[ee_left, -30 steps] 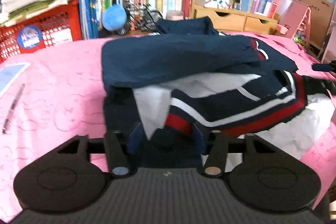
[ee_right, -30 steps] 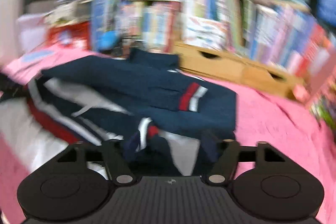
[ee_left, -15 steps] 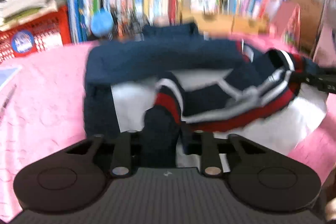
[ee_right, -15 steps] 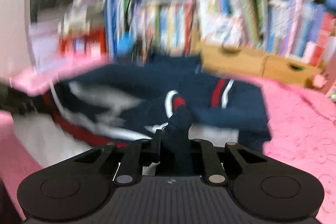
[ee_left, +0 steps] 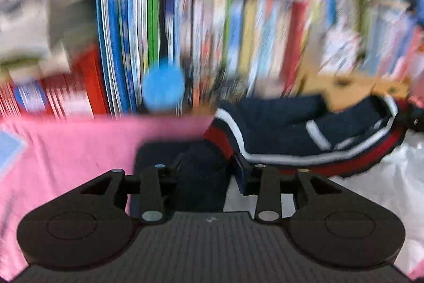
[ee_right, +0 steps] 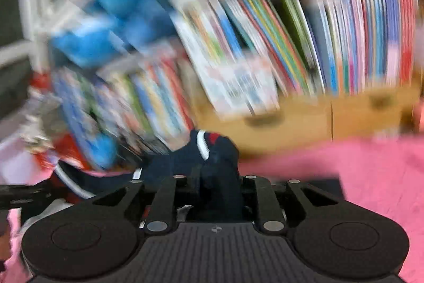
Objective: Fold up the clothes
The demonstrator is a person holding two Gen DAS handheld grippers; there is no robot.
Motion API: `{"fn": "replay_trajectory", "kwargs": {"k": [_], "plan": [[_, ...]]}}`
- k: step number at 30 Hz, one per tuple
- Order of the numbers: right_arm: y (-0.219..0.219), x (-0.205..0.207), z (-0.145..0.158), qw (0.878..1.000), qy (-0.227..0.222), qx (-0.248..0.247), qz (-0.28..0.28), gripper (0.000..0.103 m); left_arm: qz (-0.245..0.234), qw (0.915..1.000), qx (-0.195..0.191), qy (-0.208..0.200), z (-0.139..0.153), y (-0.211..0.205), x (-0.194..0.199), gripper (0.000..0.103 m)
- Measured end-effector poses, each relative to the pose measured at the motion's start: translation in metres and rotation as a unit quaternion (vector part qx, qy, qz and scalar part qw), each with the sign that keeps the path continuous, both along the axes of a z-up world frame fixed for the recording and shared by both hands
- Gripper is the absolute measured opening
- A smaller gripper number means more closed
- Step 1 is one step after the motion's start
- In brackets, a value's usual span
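Observation:
A navy garment with red and white stripes and a white lining lies on the pink cloth. Its striped hem hangs stretched between my two grippers. My left gripper has a bunch of navy fabric filling the gap between its fingers; the jaws are opening, with the pads still on the cloth. In the right wrist view the same garment rises in a fold out of my right gripper, whose jaws are also opening around the fabric. Both views are heavily blurred.
A packed bookshelf stands close behind the table. A blue ball and a red basket sit at its left. Low wooden drawers line the table's back edge. Pink cloth stretches to the right.
Both grippers closed on the garment's near hem, then swept it across toward the bookshelf. The striped hem now hangs lifted over the rest of the garment, and the shelf looms much closer.

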State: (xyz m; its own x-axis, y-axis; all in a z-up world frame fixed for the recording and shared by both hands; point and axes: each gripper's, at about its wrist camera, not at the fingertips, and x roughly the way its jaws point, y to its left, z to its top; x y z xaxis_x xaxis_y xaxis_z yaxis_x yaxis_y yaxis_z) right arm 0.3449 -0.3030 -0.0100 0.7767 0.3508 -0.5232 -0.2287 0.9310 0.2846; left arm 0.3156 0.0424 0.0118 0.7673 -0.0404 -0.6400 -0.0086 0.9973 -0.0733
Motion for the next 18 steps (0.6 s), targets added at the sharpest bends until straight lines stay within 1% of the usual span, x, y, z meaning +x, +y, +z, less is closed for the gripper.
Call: {"fn": "replay_trajectory", "kwargs": {"k": [1,2,3,4,5,7,8,9,10,11,12,13,15,16,18], "plan": [[0.005,0.011,-0.016,0.999,0.028,-0.024,-0.008,0.033,0.012,0.9999,-0.001,0.011,-0.012,0.005,0.003,0.054],[0.010,0.018,-0.027,0.997,0.047,-0.056,-0.020,0.046,0.026,0.9996,0.002,0.014,-0.017,0.009,0.007,0.063],[0.010,0.020,-0.031,0.995,0.050,-0.079,-0.032,0.055,0.039,0.9991,0.004,0.014,-0.019,0.014,0.008,0.083],[0.007,0.013,-0.029,0.995,0.039,-0.084,-0.041,0.057,0.048,0.9988,0.003,0.005,-0.017,0.020,0.003,0.088],[0.003,0.002,-0.024,0.995,0.023,-0.083,-0.049,0.062,0.052,0.9986,-0.002,-0.008,-0.013,0.027,-0.008,0.088],[0.003,-0.026,-0.004,0.992,-0.038,-0.109,-0.054,0.063,0.055,0.9981,-0.012,-0.025,-0.002,0.039,-0.023,0.090],[0.008,-0.041,0.006,0.987,-0.073,-0.131,-0.048,0.067,0.057,0.9975,-0.018,-0.040,0.004,0.043,-0.034,0.091],[0.017,-0.057,0.015,0.982,-0.103,-0.155,-0.030,0.072,0.057,0.9965,-0.023,-0.057,0.010,0.045,-0.046,0.094],[0.027,-0.070,0.022,0.978,-0.122,-0.170,-0.005,0.073,0.058,0.9951,-0.028,-0.075,0.016,0.045,-0.056,0.098],[0.039,-0.080,0.026,0.976,-0.126,-0.173,0.029,0.073,0.052,0.9936,-0.035,-0.094,0.020,0.044,-0.070,0.100],[0.051,-0.088,0.029,0.975,-0.124,-0.172,0.066,0.069,0.037,0.9928,-0.039,-0.108,0.023,0.039,-0.081,0.103],[0.065,-0.093,0.030,0.974,-0.112,-0.166,0.107,0.062,0.017,0.9924,-0.036,-0.117,0.023,0.032,-0.090,0.103],[0.098,-0.089,0.015,0.968,-0.059,-0.166,0.179,0.030,-0.018,0.9916,-0.012,-0.128,0.019,0.011,-0.106,0.103],[0.117,-0.082,0.003,0.963,-0.034,-0.185,0.196,0.024,-0.028,0.9911,0.008,-0.130,0.012,0.001,-0.108,0.103],[0.145,-0.061,-0.022,0.956,-0.002,-0.227,0.187,0.022,-0.044,0.9893,0.046,-0.131,-0.002,-0.019,-0.112,0.103]]}}
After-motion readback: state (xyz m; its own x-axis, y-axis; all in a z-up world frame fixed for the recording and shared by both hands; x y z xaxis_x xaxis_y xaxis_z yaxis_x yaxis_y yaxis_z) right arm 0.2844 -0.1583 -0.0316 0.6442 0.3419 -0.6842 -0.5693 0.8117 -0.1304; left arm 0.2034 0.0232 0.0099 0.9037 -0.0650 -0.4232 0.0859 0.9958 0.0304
